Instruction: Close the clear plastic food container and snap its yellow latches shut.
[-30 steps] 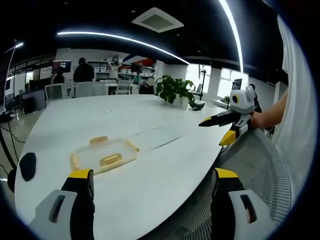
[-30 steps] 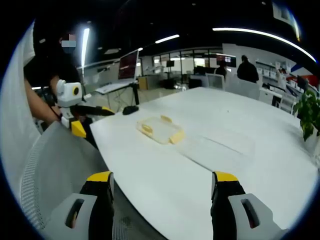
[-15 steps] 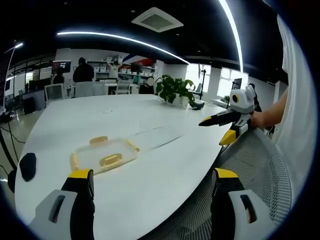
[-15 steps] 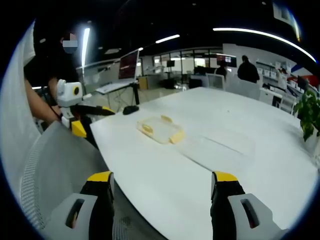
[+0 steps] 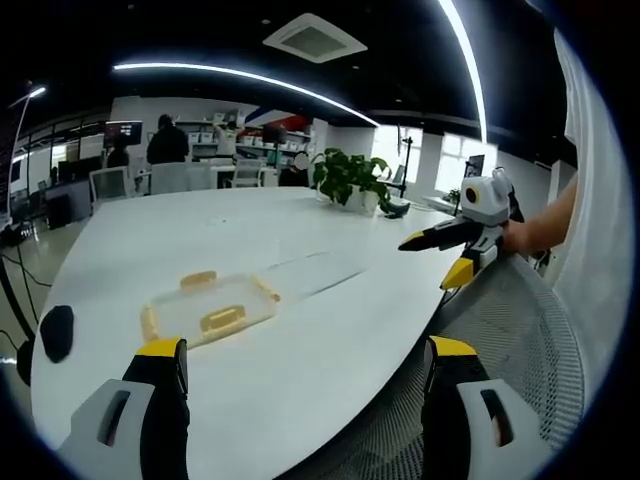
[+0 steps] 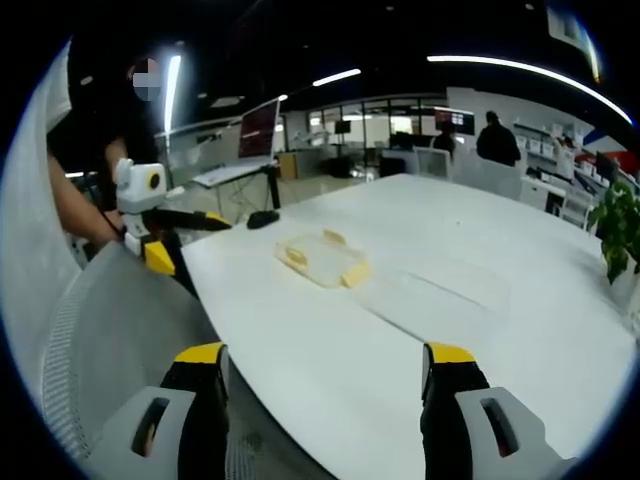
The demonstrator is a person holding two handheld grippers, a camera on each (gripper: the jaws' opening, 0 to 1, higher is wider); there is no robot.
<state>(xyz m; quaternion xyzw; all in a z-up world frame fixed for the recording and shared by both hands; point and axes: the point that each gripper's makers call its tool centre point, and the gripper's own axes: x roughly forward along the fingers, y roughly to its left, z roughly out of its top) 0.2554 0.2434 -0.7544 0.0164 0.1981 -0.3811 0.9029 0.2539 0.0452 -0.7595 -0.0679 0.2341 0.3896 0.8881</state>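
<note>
1. Left gripper (image 5: 300,400) was spread wide, jaws rising at 7 and 5 o'clock of the left gripper view, nothing between them; in the right gripper view it sat at 9 o'clock, off the table edge.
2. Right gripper (image 6: 320,400) was also spread and empty; in the left gripper view it hung at 3 o'clock past the table edge, its tips looking parted there too.
3. Clear container (image 5: 208,310) lay flat on the white table (image 5: 300,260), at about 9 o'clock of the left gripper view, well apart from both grippers.
4. Its lid (image 6: 435,295) appeared to lie open flat beside the base, toward 3 o'clock in the right gripper view; faint, hard to confirm.
5. Yellow latches (image 5: 220,320) looked unsnapped, splayed around the base.
6. Judgement: task not started; closing the lid and snapping every latch were all left.
7. Table was smooth, glossy, rounded; a dark mouse (image 5: 55,332) sat near its edge at 9 o'clock.
8. Potted plant (image 5: 348,180) stood at the far side.
9. Room was an open office with ceiling light strips, desks, monitors, people standing far back; mesh chair (image 5: 510,330) was close by.
</note>
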